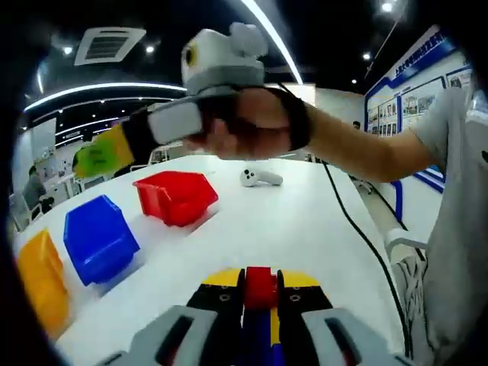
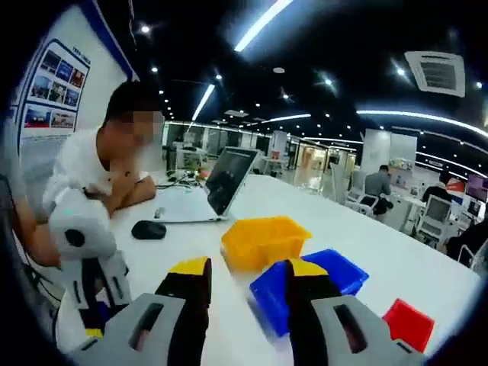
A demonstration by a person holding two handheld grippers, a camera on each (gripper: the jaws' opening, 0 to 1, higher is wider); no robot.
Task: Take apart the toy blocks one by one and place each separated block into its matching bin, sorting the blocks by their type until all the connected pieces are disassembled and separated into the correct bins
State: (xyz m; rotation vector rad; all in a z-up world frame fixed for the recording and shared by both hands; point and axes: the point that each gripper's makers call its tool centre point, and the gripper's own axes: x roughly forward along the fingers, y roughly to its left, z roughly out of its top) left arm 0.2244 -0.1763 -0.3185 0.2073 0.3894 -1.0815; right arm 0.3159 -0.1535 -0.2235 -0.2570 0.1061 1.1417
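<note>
The toy block stack (image 1: 261,305) sits clamped between the jaws of the left gripper (image 1: 261,293) in the left gripper view: a red block at the far end, blue and yellow pieces running back toward the camera. Its long axis lies along the jaws, red end pointing away over the white table (image 1: 305,221). The left jaws are closed down to the width of the stack.

In the same view the right gripper (image 1: 114,149) is held above the table by a hand (image 1: 252,126), and a green block (image 1: 95,158) with a yellow block (image 1: 116,145) beside it shows at its tip. Its jaws appear pinched on that pair.

In the right gripper view the right gripper (image 2: 248,286) shows its own jaws standing apart, with no block visible between them; the two views do not agree, so its grip cannot be settled. The left gripper (image 2: 88,255) shows at lower left there.

Bins on the table: red bin (image 1: 177,196), blue bin (image 1: 97,238), yellow bin (image 1: 42,280). A white controller (image 1: 261,178) lies beyond the red bin.

The right gripper view adds an open laptop (image 2: 226,179), a black mouse (image 2: 149,229) and a seated person (image 2: 99,171).

Wall posters (image 1: 412,99) carry writing, too small to read.
</note>
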